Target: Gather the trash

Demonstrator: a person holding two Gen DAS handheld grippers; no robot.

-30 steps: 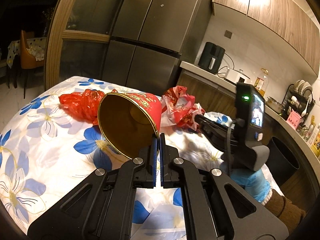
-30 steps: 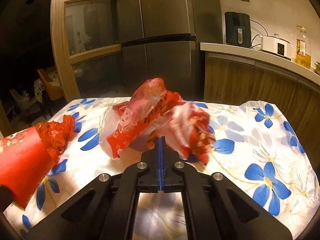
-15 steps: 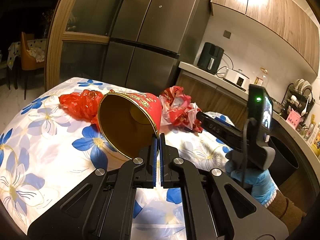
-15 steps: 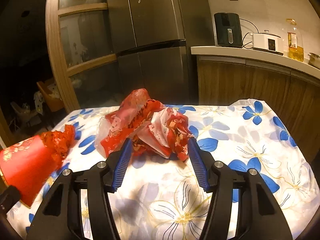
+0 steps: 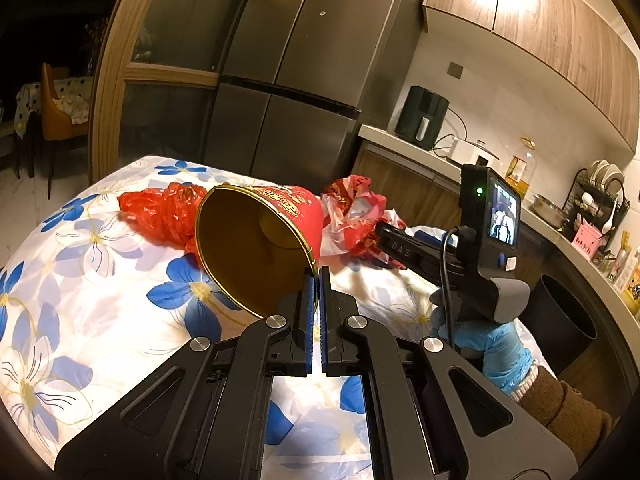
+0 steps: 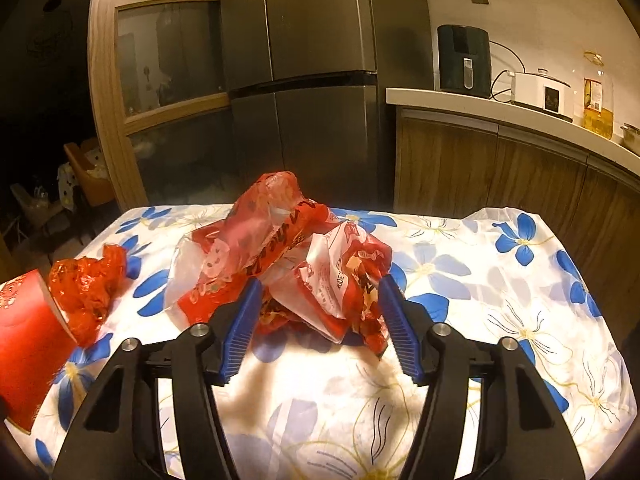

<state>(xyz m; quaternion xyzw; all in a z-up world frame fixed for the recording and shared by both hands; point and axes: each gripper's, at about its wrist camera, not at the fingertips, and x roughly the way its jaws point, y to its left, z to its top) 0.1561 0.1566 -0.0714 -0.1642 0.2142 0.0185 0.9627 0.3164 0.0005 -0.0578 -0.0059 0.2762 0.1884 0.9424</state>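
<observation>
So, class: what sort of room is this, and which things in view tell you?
Most likely a home kitchen: a tall steel multi-door fridge, a wooden counter with a black air fryer and white rice cooker, and a wire rack of dishes.

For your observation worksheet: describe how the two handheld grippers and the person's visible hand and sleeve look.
Both grippers are black, with angular cut-out arms, silver round bolts and ribbed blue pads on the fingers: left gripper, right gripper. The right one's body carries white "DAS" lettering, a small lit screen, a green light and a black cable. The hand wears a blue glove and a brown knitted sleeve.
</observation>
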